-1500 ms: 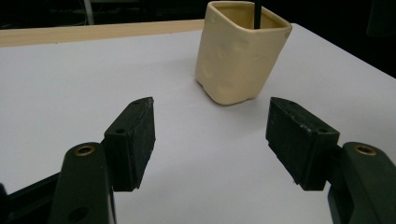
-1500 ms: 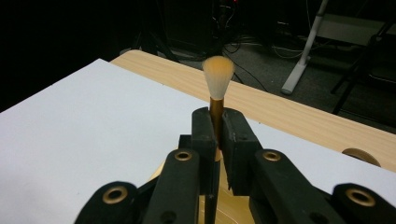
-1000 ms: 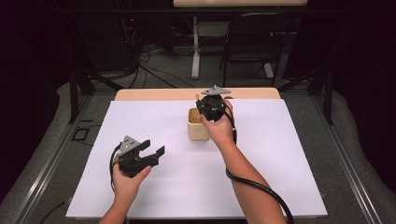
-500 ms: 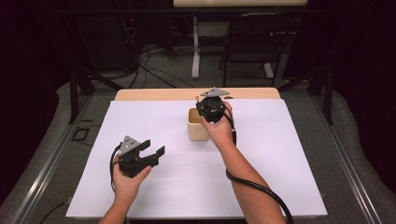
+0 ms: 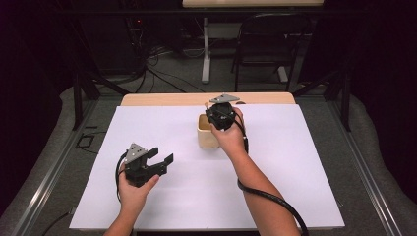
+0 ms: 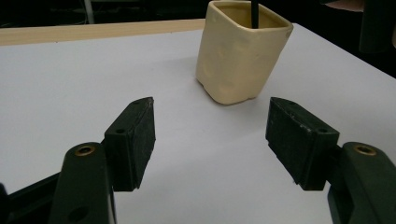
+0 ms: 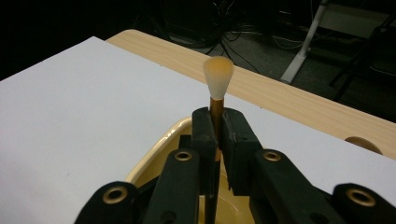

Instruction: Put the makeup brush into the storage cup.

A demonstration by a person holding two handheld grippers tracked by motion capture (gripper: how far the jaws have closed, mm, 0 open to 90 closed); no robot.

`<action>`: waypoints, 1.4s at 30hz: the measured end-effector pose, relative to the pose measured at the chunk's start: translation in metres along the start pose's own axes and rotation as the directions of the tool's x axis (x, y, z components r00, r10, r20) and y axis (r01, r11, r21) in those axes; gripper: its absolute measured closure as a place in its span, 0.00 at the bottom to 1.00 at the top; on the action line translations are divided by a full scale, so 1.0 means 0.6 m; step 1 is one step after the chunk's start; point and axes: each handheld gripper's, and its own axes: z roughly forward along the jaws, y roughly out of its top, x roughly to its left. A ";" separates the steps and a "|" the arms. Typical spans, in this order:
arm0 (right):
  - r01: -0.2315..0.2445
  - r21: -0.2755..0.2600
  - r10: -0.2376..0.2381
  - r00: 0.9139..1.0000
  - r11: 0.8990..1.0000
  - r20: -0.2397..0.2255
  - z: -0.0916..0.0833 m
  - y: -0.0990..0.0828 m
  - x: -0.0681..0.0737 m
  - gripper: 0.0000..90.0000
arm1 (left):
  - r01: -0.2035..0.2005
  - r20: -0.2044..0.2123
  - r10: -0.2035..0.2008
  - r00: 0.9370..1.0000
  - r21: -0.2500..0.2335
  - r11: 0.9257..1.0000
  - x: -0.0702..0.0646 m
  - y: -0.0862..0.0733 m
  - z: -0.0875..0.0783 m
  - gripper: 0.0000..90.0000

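A cream square cup (image 5: 207, 137) (image 6: 240, 51) (image 7: 159, 154) stands on the white sheet near the table's middle. My right gripper (image 5: 222, 116) (image 7: 217, 126) hovers right over the cup, shut on a brush (image 7: 217, 88) held upright: pale bristles on top, a gold ferrule between the pads, its dark handle (image 6: 254, 13) reaching down into the cup. My left gripper (image 5: 162, 160) (image 6: 210, 135) rests low over the sheet at the front left, open and empty, its jaws facing the cup from a short way off.
The white sheet (image 5: 162, 128) covers most of the wooden table (image 5: 162, 99), whose bare strip runs along the far edge. A dark chair (image 5: 273, 44) and cables lie on the floor beyond the table.
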 end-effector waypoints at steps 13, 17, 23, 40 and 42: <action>-0.001 0.019 0.001 1.000 1.000 0.000 0.003 -0.004 0.000 0.93 | 0.000 0.001 0.000 1.000 0.000 1.000 0.000 0.000 0.000 0.37; -0.003 0.020 0.003 1.000 1.000 -0.001 0.004 -0.005 -0.001 0.93 | 0.002 -0.001 -0.002 1.000 -0.002 1.000 0.000 0.000 -0.001 0.37; -0.001 0.022 0.001 1.000 1.000 0.000 0.005 -0.007 -0.002 0.93 | 0.003 0.000 -0.003 1.000 -0.002 1.000 0.000 0.000 -0.001 0.37; 0.001 0.041 -0.001 1.000 0.999 0.000 0.008 -0.007 0.001 0.92 | 0.006 0.000 -0.006 1.000 -0.003 1.000 0.000 0.000 -0.001 0.37; 0.002 0.041 -0.002 1.000 0.999 0.001 0.008 -0.007 0.000 0.92 | 0.005 0.000 -0.005 1.000 -0.003 1.000 0.000 0.000 -0.001 0.37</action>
